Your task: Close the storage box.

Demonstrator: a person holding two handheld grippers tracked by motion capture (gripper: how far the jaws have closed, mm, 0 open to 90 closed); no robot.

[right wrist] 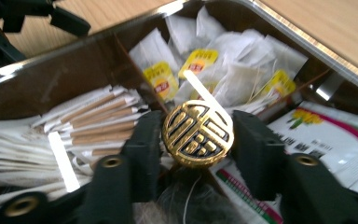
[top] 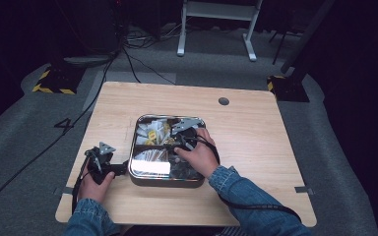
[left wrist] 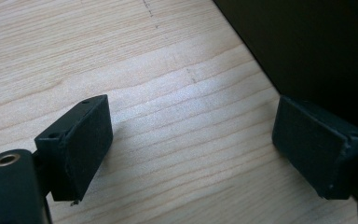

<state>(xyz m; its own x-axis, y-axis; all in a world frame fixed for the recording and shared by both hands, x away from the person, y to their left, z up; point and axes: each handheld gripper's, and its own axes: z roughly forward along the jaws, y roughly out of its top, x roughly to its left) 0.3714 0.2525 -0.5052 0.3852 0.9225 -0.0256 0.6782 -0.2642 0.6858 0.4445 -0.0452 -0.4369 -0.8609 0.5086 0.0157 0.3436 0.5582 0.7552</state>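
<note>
Progress looks to me like roughly the middle of the job: my right gripper (right wrist: 198,135) is down inside the divided metal tin (top: 138,179) and its jaws are closed from both sides on a round gold knob (right wrist: 198,134) with a black cut-out pattern, which sits over the middle of the tin where the dividers meet. I judge the knob to be the handle of a clear lid or inner cover, since a bright glare lies across the near compartments in the high view, though I cannot tell for certain what the knob is fixed to. So the grasp is made; whatever lift or placing follows is not yet done, and the knob is low among the contents. Around it I see yellow-tagged tea bags (right wrist: 200,70) in the far compartment, paper stick sachets (right wrist: 93,119) in the one to the side, and flat printed packets (right wrist: 317,135) on the other side. My left gripper (top: 103,162) rests on the wooden table (top: 256,132) just beside the tin's left wall; its jaws stand wide with nothing between them but bare wood, and in its own view the dark side of the tin rises close by. I take it as ready to steady the tin, which it is not gripping.
</note>
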